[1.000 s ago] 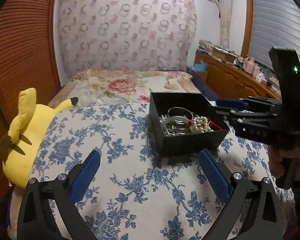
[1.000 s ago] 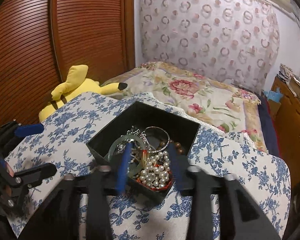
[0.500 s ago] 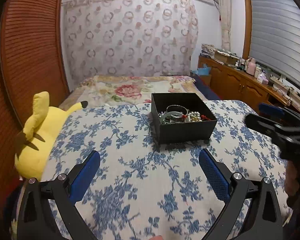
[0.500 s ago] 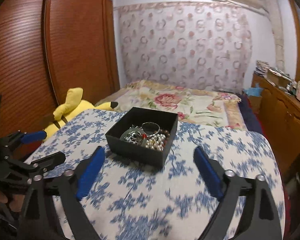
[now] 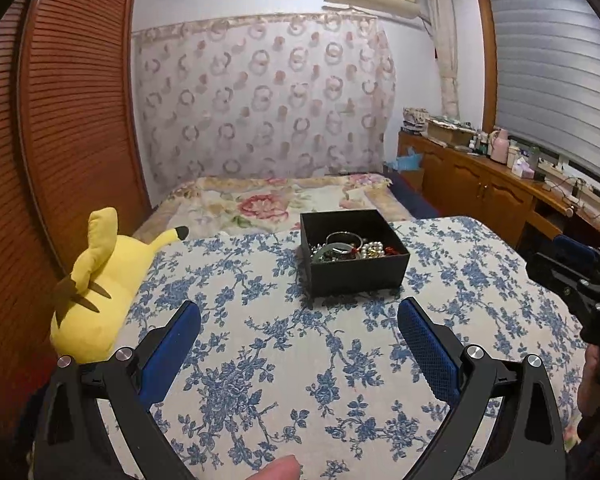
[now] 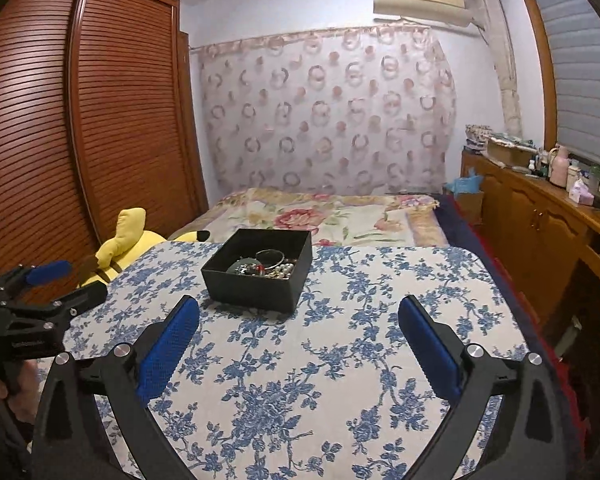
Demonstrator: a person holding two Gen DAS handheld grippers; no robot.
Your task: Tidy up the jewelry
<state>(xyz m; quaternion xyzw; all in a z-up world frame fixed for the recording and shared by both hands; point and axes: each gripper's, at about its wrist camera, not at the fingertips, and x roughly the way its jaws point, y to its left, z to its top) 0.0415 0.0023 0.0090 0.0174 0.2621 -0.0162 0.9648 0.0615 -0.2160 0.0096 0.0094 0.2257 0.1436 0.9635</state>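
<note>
The blue-flowered white cloth covering my bench (image 6: 340,360) fills the foreground, with a bed under a pink-flowered quilt (image 6: 332,216) beyond it and a louvred brown wooden wardrobe (image 6: 100,120) along the left wall. A yellow plush toy with black-tipped ears (image 5: 100,280) lies at the bench's left edge. The square black cardboard box (image 6: 256,280) sits on the cloth toward the far side, well ahead of both my tongs. Inside it lies a tangle of jewelry (image 6: 266,266): a silver bangle, a pale green bangle, white pearl beads and a red strand. My right tongs (image 6: 299,340), blue-padded, have just been opening and stand spread wide with nothing between them, only bare cloth. My left tongs (image 5: 299,344) likewise gape wide and hold nothing, pointed at the box from nearer its front wall.
</note>
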